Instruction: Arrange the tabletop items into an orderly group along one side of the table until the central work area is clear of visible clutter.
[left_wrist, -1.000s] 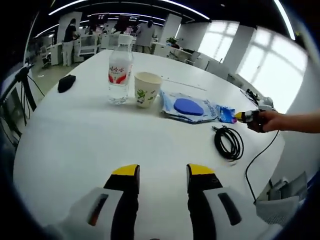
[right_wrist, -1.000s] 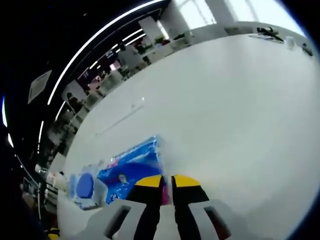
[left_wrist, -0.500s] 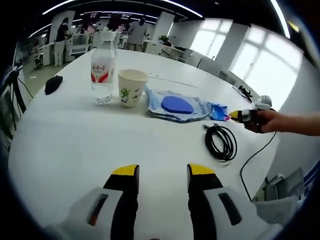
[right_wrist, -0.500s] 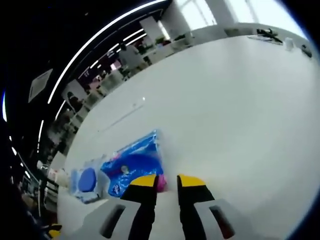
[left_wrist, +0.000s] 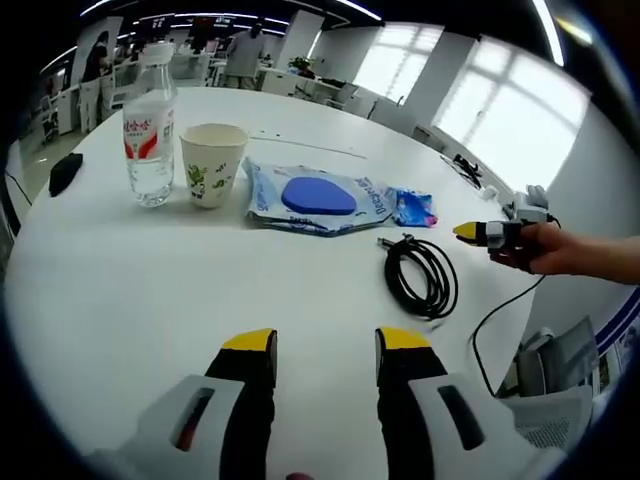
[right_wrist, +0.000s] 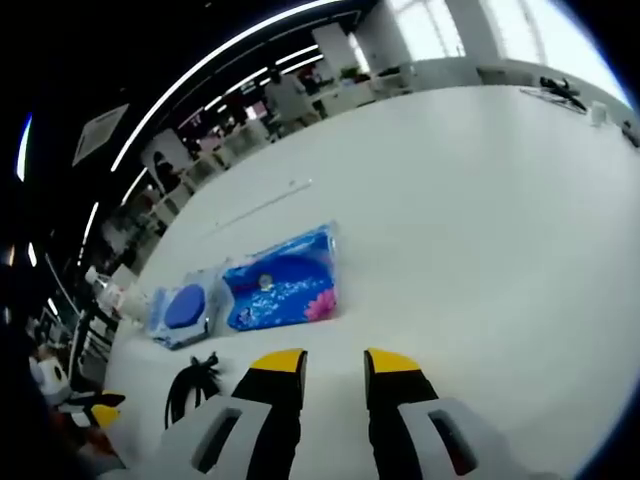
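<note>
Since half a second earlier the right tool (right_wrist: 320, 362) had let go of the small blue packet (right_wrist: 283, 288) and backed away from it; its yellow-tipped jaws stood spread and empty above the bare white counter (right_wrist: 480, 230), the packet lying flat ahead of them.

In the left gripper view one water bottle (left_wrist: 149, 128), one paper cup (left_wrist: 211, 164), one clear pouch with a blue pad (left_wrist: 316, 198), the one small blue packet (left_wrist: 413, 208) and one coiled black cable (left_wrist: 420, 278) were on the counter (left_wrist: 150, 300). The bottle and cup stood upright side by side; pouch and packet lay flat beyond them in the same row, long axes along that row. The cable lay nearer the camera than the packet.

The left tool (left_wrist: 315, 345) hovered low over the counter, jaws apart and empty, pointing toward the row. The person's hand (left_wrist: 545, 250) held the right tool (left_wrist: 478, 232) level near the counter's edge, tips toward the packet.
</note>
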